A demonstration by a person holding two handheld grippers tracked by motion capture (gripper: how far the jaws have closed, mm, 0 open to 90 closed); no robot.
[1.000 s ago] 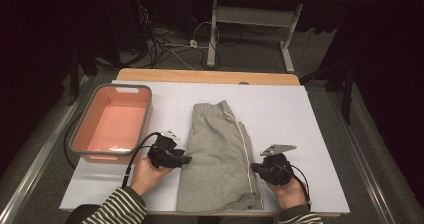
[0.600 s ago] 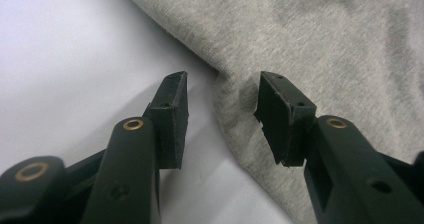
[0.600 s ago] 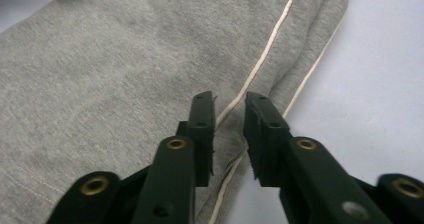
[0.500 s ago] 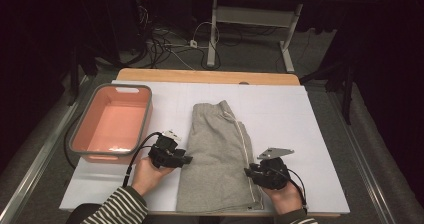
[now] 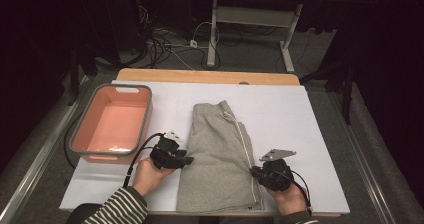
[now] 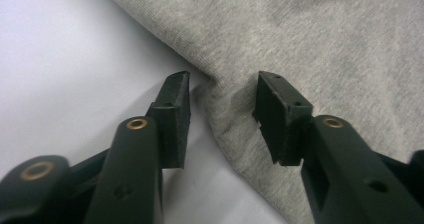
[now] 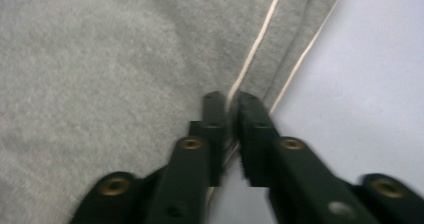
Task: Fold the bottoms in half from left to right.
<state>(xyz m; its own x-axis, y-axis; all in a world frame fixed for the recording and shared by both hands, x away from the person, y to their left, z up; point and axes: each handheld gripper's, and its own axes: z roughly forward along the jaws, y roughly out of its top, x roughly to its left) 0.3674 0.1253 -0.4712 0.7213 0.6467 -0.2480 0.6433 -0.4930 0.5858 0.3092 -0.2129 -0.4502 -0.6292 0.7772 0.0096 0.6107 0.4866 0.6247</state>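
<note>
Grey shorts with a white side stripe lie folded on the white table. My left gripper is at their left edge. In the left gripper view it is open, its jaws have just been closing, and a puckered fold of the shorts sits between them. My right gripper is at the right edge. In the right gripper view it has just been closing and pinches the shorts at the white stripe.
A pink basin with a grey rim stands at the left of the table. A wooden strip runs along the far edge. Cables and a desk frame lie on the floor beyond.
My right hand has shifted a little toward the shorts' right edge and the table front. The left hand has stayed put at the left edge.
</note>
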